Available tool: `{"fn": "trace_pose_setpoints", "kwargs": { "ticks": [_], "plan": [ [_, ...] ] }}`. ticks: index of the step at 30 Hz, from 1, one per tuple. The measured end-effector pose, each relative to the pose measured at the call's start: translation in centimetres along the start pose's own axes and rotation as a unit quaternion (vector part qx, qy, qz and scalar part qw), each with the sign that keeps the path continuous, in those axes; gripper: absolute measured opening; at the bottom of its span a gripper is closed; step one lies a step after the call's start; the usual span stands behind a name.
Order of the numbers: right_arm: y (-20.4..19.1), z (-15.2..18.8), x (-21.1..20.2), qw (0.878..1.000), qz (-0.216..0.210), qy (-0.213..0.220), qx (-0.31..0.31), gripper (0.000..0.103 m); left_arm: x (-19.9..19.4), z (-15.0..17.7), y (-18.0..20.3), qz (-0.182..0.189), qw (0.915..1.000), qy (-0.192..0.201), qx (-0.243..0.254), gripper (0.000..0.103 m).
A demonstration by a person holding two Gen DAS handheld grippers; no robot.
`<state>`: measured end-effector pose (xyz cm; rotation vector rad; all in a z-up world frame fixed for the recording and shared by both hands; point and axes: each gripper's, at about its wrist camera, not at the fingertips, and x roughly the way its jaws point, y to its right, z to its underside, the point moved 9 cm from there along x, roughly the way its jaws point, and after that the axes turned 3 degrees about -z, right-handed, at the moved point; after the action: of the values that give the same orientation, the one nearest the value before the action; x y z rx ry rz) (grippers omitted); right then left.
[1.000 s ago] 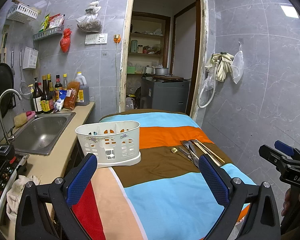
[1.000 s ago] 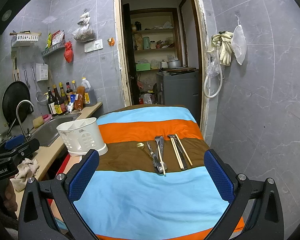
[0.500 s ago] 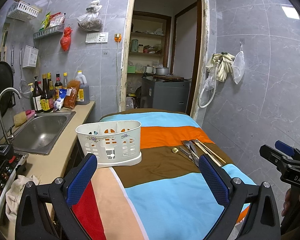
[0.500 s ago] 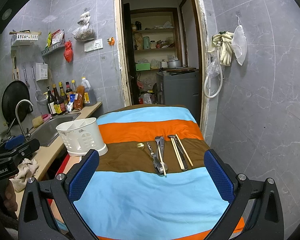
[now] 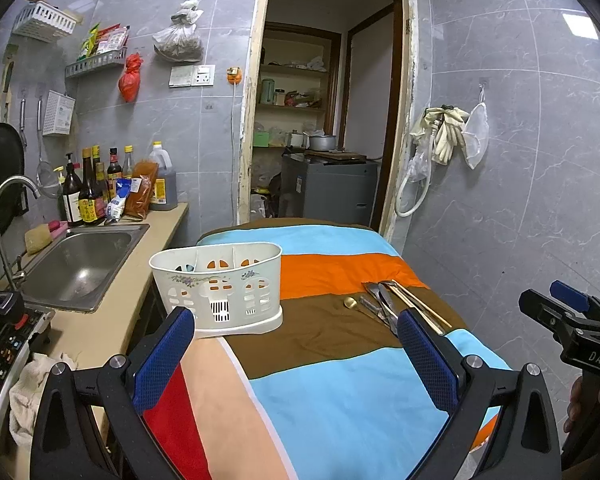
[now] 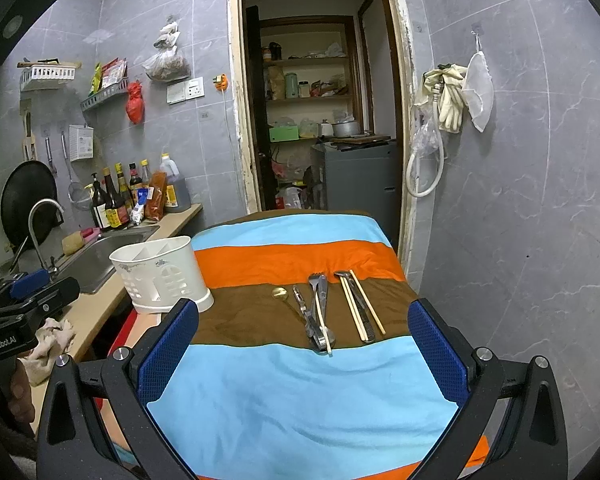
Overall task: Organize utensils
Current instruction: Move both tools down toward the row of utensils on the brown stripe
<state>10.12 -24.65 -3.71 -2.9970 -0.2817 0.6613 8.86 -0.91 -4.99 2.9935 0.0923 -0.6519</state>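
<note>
Nothing has shifted since the earlier frames — both tools hang where they were, and the utensils lie untouched.

From the left wrist, the left tool (image 5: pixel 296 356) is spread wide with nothing between its blue pads. Just past its left finger stands the white caddy (image 5: pixel 219 286) on the striped table cloth (image 5: pixel 340 396); this view looks into its divided compartments, and their holes show only cloth colours. The utensils (image 5: pixel 392 304) lie beyond its right finger, half hidden by it. The right tool (image 5: pixel 572 320) shows at the far right edge.

From the right wrist, the right tool (image 6: pixel 302 354) is also wide open and empty. Straight ahead between its fingers the utensils (image 6: pixel 328 312) lie in full — gold spoon (image 6: pixel 279 293), fork and steel pieces, chopsticks (image 6: pixel 360 306) — long axes running away from the tool, the spoon bowl and fork tines at the far end. The caddy (image 6: pixel 160 274) sits ahead-left.
</note>
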Motion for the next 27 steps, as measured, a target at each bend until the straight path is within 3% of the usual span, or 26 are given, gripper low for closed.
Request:
{"fn": "trace_pose_setpoints", "kwargs": {
  "ticks": [14, 27],
  "plan": [
    [0.3, 0.3, 1.2, 1.0, 0.005, -0.004, 0.001, 0.102, 0.5, -0.1, 0.0, 0.007, 1.0, -0.001, -0.003, 0.102],
    [4.7, -2.2, 1.1, 0.999, 0.036, 0.0, 0.001, 0.102, 3.8, -2.0, 3.2, 0.019, 0.9998, 0.006, 0.01, 0.102]
  ]
}}
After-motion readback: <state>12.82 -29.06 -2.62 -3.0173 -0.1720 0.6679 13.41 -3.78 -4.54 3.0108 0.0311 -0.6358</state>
